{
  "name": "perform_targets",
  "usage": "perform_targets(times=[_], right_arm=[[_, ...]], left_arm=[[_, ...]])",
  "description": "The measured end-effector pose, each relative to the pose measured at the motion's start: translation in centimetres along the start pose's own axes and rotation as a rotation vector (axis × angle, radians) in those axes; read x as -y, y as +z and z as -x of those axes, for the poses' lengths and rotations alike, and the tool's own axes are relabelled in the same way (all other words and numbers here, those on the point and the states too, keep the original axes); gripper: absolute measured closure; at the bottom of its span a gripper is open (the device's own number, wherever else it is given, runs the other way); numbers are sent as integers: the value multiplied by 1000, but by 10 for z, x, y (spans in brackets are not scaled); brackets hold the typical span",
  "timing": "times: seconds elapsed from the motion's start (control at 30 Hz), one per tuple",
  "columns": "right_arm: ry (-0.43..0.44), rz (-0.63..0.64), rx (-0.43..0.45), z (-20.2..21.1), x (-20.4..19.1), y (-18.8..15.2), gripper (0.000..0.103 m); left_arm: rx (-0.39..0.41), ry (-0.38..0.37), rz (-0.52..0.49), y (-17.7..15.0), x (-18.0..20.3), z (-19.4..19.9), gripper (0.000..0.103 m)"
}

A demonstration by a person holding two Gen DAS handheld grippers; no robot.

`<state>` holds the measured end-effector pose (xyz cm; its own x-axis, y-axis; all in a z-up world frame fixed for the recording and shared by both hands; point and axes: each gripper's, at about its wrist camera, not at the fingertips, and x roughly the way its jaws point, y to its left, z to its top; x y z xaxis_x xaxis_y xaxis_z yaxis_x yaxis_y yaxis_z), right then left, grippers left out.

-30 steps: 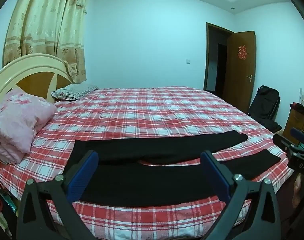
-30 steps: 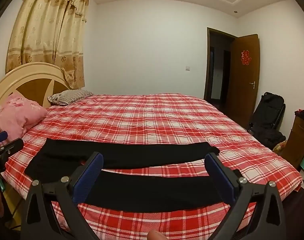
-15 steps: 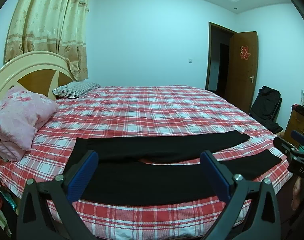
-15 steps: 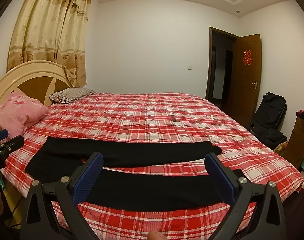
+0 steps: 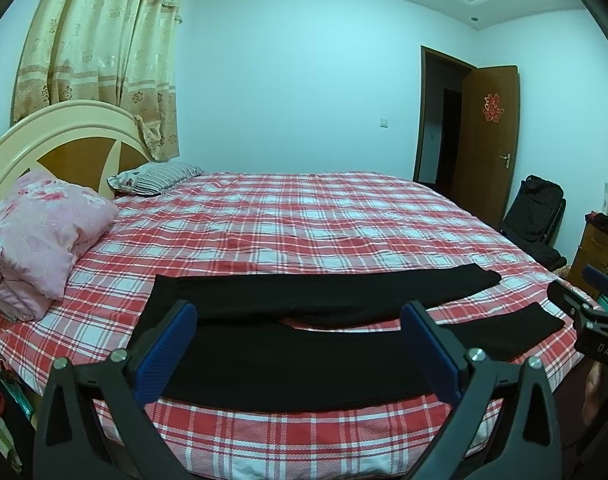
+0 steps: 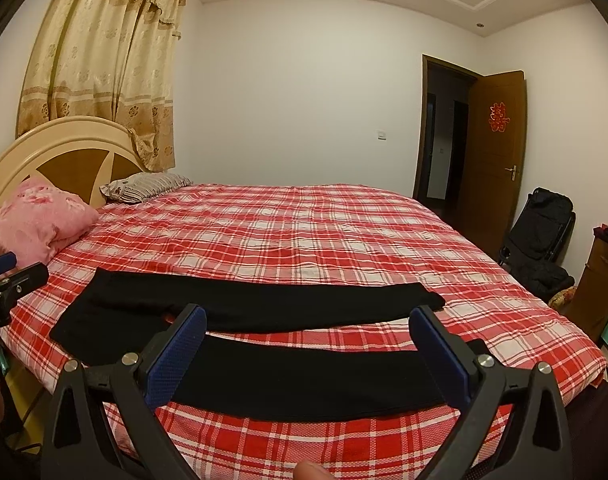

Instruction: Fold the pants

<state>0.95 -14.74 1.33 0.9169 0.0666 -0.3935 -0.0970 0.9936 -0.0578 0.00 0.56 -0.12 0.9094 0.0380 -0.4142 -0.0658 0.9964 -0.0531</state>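
Note:
Black pants (image 5: 304,360) lie flat near the front edge of a red plaid bed (image 5: 304,220), waist at the left, two legs spread to the right. They also show in the right wrist view (image 6: 288,372). My left gripper (image 5: 300,344) is open and empty, held in front of the near leg by the waist. My right gripper (image 6: 309,344) is open and empty, held in front of the near leg further right. Each gripper shows at the edge of the other's view, the right one (image 5: 591,320) and the left one (image 6: 4,284).
A pink folded quilt (image 5: 40,240) and a striped pillow (image 5: 156,178) lie at the headboard (image 5: 64,140) on the left. A black bag (image 5: 535,216), an open door (image 5: 487,144) and a wooden cabinet (image 5: 595,252) stand at the right.
Both grippers have shifted slightly; the views have tilted a little. The pants have not moved and both grippers stay open.

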Motion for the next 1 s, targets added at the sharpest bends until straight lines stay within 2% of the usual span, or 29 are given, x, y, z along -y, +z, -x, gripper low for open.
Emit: perform_targets(times=[1.0], right_arm=[[7, 21, -8, -2, -8, -2, 1]], left_arm=[[-5, 8, 11, 2, -8, -2, 0]])
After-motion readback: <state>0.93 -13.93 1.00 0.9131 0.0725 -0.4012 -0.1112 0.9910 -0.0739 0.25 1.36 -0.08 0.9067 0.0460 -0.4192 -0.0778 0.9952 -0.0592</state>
